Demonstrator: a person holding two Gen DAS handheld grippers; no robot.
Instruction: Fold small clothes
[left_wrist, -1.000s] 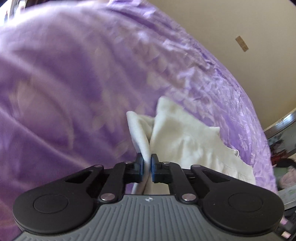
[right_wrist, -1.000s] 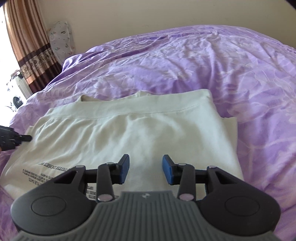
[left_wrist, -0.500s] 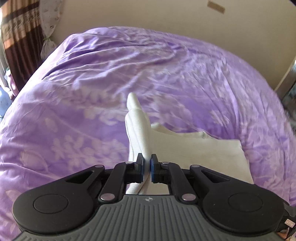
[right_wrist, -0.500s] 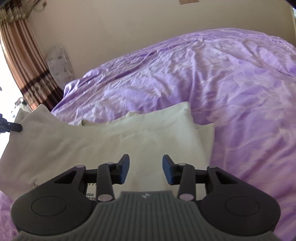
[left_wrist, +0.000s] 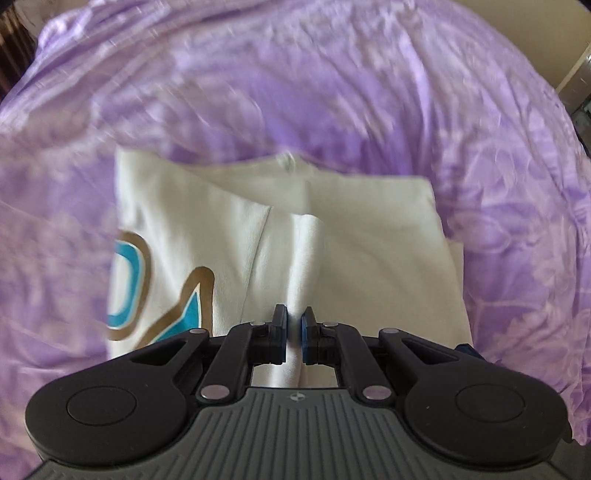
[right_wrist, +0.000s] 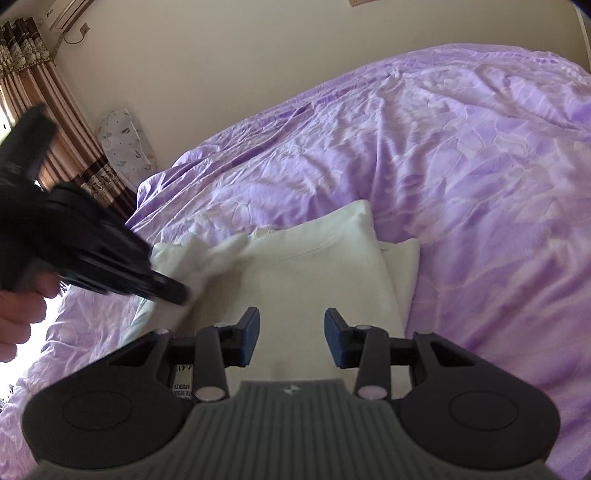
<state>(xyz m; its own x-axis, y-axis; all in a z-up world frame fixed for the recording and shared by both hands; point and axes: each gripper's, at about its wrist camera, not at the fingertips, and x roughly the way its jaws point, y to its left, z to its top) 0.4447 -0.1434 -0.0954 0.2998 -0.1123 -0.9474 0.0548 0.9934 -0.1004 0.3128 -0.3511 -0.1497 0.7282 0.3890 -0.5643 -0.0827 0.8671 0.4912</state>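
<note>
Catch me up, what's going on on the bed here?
A person is folding a white shirt on a purple bedspread with two handheld grippers. The left gripper is shut on a pinch of the shirt's fabric, carrying that side over the rest. The right gripper hovers open over the shirt, holding nothing.

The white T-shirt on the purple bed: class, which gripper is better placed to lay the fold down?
Probably the left gripper: it is shut on a pinch of the white T-shirt. The right gripper is open, holding nothing.
</note>
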